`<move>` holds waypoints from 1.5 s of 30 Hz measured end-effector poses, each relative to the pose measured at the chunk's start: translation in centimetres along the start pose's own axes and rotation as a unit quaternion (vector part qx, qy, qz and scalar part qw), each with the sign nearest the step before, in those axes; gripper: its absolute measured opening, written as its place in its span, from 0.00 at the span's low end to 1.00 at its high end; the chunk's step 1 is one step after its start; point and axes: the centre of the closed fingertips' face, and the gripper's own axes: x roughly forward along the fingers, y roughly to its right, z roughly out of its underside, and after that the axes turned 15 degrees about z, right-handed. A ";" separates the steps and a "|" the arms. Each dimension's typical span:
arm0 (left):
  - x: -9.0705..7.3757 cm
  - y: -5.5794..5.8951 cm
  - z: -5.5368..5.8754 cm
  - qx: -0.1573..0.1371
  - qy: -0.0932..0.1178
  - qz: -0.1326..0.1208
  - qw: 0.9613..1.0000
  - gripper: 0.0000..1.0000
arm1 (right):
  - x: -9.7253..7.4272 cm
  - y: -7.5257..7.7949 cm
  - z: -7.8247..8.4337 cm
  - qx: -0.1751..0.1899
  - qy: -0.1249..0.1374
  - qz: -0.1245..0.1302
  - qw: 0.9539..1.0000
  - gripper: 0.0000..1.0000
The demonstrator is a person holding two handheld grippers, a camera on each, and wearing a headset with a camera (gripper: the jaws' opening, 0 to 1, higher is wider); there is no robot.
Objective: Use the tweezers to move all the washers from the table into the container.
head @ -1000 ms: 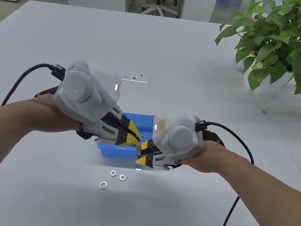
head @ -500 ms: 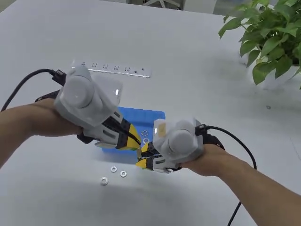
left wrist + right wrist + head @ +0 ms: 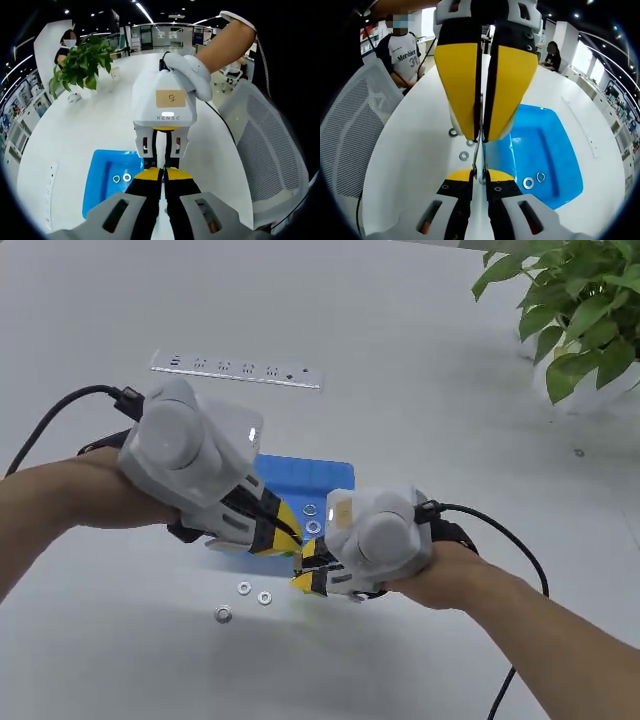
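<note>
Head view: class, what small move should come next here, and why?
Probably lower the tweezers toward the three washers on the table. Two more already lie in the blue container, and the left gripper and right gripper both pinch the tweezers.

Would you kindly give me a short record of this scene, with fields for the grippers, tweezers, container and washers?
left gripper: shut on the tweezers
right gripper: shut on the same tweezers, facing the left gripper tip to tip
container: blue, open, on the white table
washers in container: two, side by side
washers on table: three, close together beside the container
</note>
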 end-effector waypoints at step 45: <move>0.3 -0.5 0.4 -0.007 0.005 0.000 1.000 0.05 | 0.1 -0.2 0.1 0.026 0.001 0.000 1.000 0.09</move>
